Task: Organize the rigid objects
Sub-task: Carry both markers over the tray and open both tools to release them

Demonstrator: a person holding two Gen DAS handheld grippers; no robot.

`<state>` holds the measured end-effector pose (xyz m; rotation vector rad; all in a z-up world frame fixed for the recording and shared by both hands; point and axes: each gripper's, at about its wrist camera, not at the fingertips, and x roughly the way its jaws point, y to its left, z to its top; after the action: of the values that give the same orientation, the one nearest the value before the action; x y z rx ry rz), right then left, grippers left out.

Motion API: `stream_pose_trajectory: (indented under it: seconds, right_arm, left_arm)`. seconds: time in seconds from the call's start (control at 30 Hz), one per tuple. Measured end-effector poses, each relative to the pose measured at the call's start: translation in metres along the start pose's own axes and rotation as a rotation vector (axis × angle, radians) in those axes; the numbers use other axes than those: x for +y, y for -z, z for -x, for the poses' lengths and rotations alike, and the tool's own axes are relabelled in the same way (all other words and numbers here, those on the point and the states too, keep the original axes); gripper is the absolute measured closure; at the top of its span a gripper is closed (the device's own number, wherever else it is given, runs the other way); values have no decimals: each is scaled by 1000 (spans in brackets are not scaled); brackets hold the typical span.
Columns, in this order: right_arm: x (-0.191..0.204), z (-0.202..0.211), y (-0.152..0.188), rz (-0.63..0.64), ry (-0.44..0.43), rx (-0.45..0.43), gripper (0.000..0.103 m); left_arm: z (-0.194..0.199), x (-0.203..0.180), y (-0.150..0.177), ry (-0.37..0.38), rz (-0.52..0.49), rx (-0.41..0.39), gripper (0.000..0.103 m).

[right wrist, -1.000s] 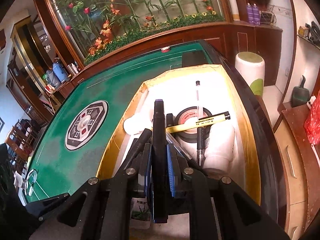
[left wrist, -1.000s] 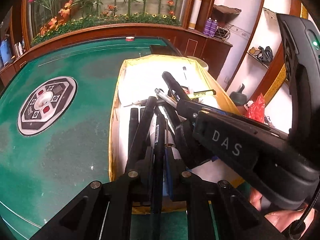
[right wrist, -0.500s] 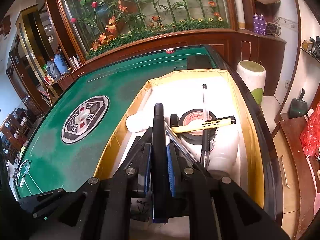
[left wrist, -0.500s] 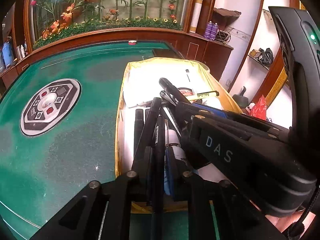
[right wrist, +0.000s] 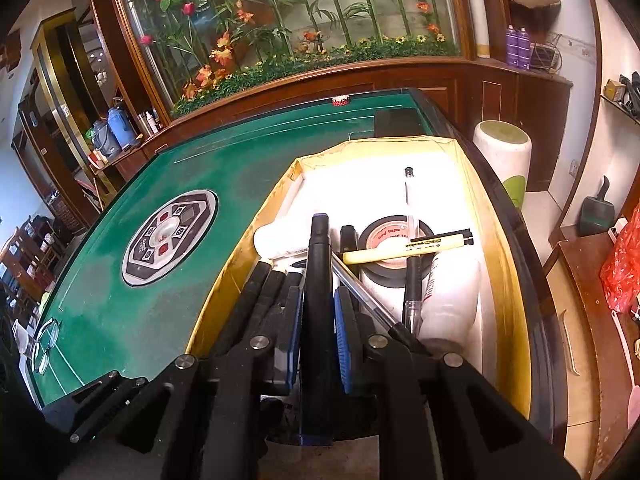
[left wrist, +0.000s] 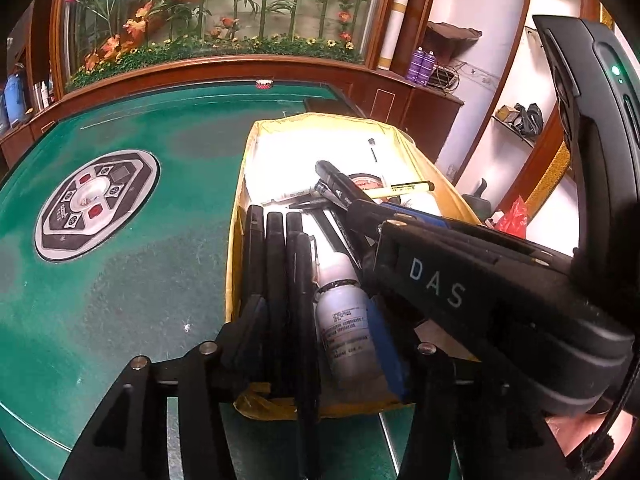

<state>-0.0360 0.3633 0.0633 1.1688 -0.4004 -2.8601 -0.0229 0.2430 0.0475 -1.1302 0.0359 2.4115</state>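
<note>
Over a yellow-rimmed white tray (right wrist: pixel 496 216) on the green felt desk (left wrist: pixel 120 288), the left gripper (left wrist: pixel 316 320) has just been opening; its jaws stand apart around black markers (left wrist: pixel 276 256) lined up at the tray's left edge, beside a white plastic bottle (left wrist: pixel 344 316). The right gripper (right wrist: pixel 318 320) pinches a black marker (right wrist: pixel 319 264) just left of a black tape roll (right wrist: pixel 384 240) in the tray.
</note>
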Motion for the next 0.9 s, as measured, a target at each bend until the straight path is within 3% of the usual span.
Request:
stream_pose_trajectory:
  seconds: [0.1, 0.27, 0.53, 0.6, 0.77, 0.9]
  right_arm:
    - [0, 2, 0, -7, 12, -14, 78]
    - [-2, 11, -2, -19, 21, -64, 72]
    - [-2, 33, -5, -19, 73, -183, 42]
    - [-2, 35, -5, -19, 79, -196, 42]
    - [0, 39, -3, -33, 112, -233, 36]
    - [7, 50, 6, -32, 121, -268, 31]
  left_arm:
    - [0, 0, 1, 9, -5, 0, 45]
    - [6, 1, 3, 25, 1, -2, 42]
    - [25, 7, 9, 52, 5, -24, 34]
    - [32, 7, 11, 38, -3, -39, 24]
    - [51, 10, 19, 21, -32, -74, 13]
    - [67, 23, 29, -35, -34, -111, 3]
